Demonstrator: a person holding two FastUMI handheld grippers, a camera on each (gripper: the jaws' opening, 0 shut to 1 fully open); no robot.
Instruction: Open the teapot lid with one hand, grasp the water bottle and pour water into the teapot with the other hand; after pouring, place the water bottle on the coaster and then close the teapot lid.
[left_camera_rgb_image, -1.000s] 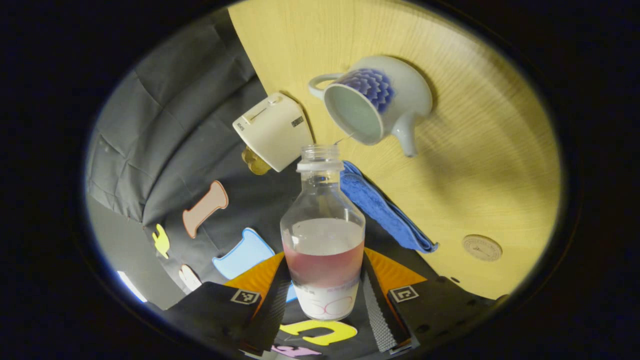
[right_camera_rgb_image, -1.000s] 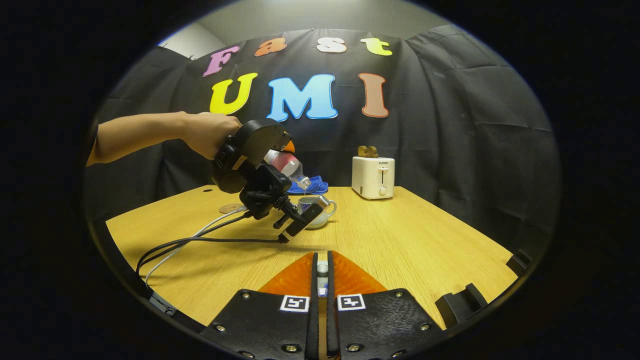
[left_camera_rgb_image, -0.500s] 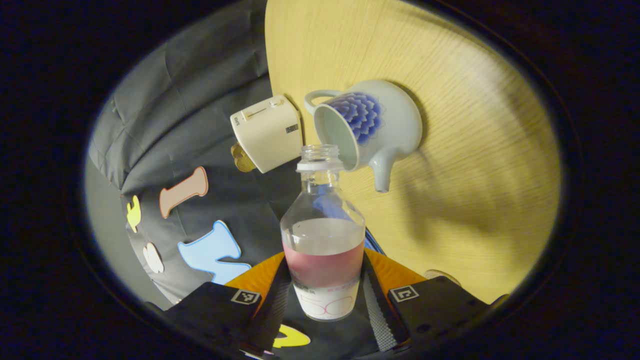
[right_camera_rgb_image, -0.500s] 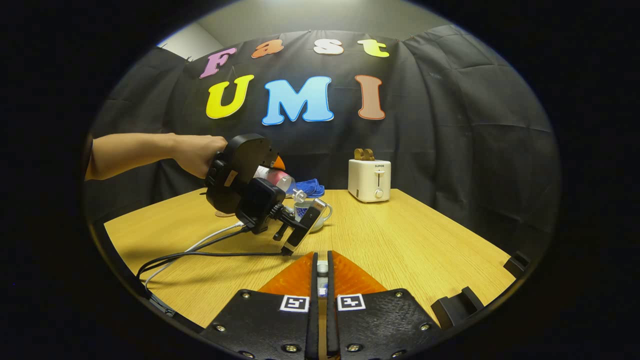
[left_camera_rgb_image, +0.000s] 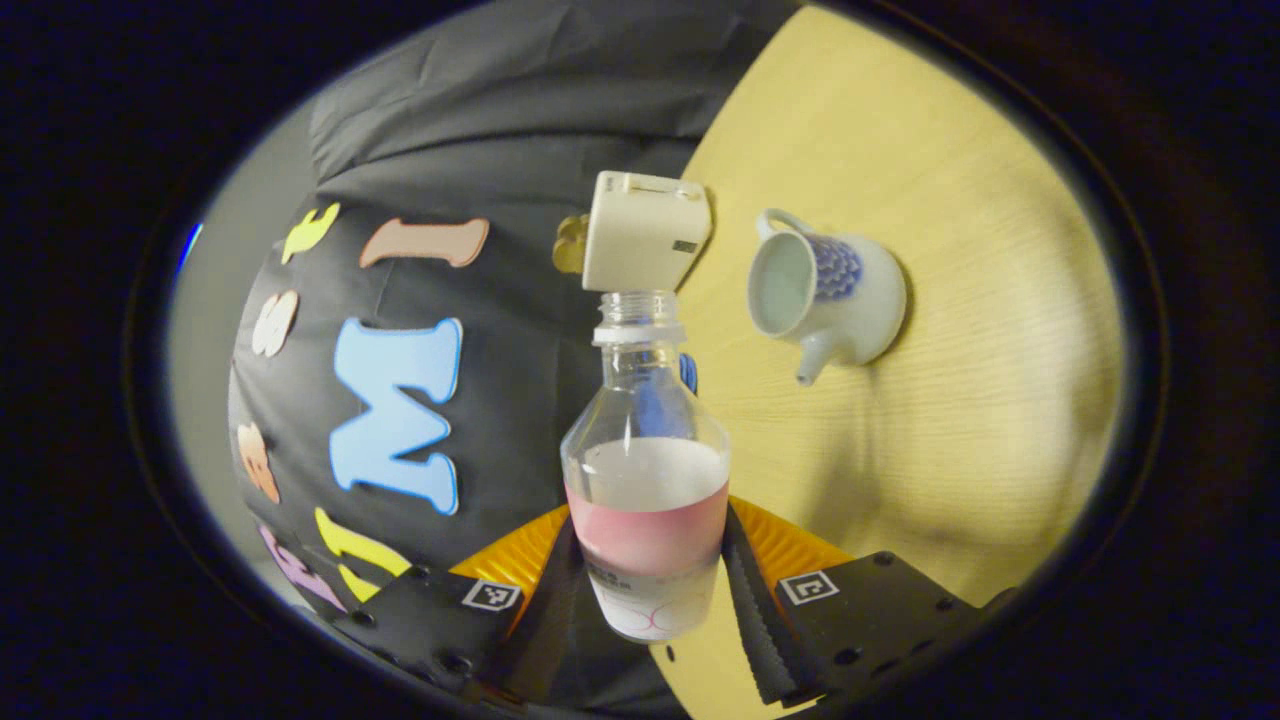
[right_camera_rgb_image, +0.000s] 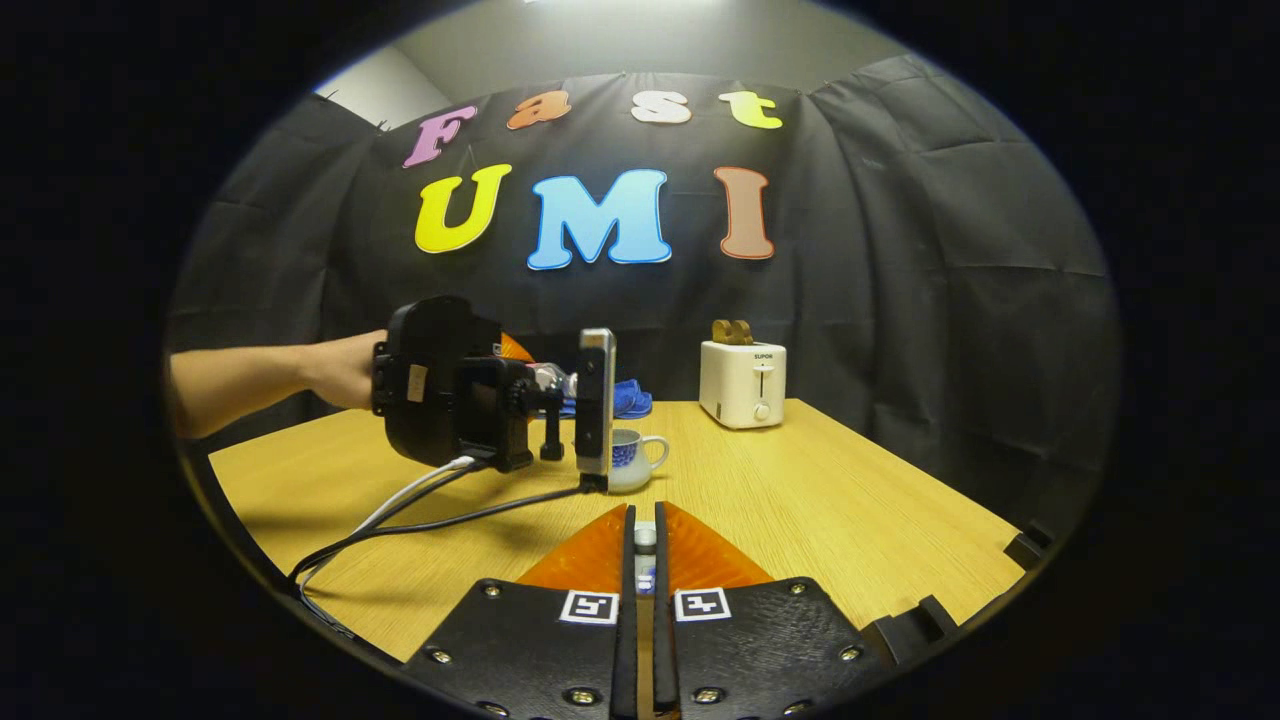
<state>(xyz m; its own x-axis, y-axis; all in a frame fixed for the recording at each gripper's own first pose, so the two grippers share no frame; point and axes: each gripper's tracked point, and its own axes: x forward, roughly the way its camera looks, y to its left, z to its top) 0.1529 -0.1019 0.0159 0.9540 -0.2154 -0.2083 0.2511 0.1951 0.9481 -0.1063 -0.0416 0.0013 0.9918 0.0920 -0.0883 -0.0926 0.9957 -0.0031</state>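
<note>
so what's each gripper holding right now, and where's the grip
The left gripper clamps the water bottle by its lower body, at the label. The right gripper pinches a small knob, probably the teapot lid.

Bottle pulled back from the teapot

The left gripper (right_camera_rgb_image: 520, 375) swings level, and the water bottle (left_camera_rgb_image: 646, 480) it clamps no longer tips over the teapot (left_camera_rgb_image: 828, 292); its mouth now sits off to the teapot's side, well apart from the open rim, and the hand (right_camera_rgb_image: 340, 372) is lower.
</note>
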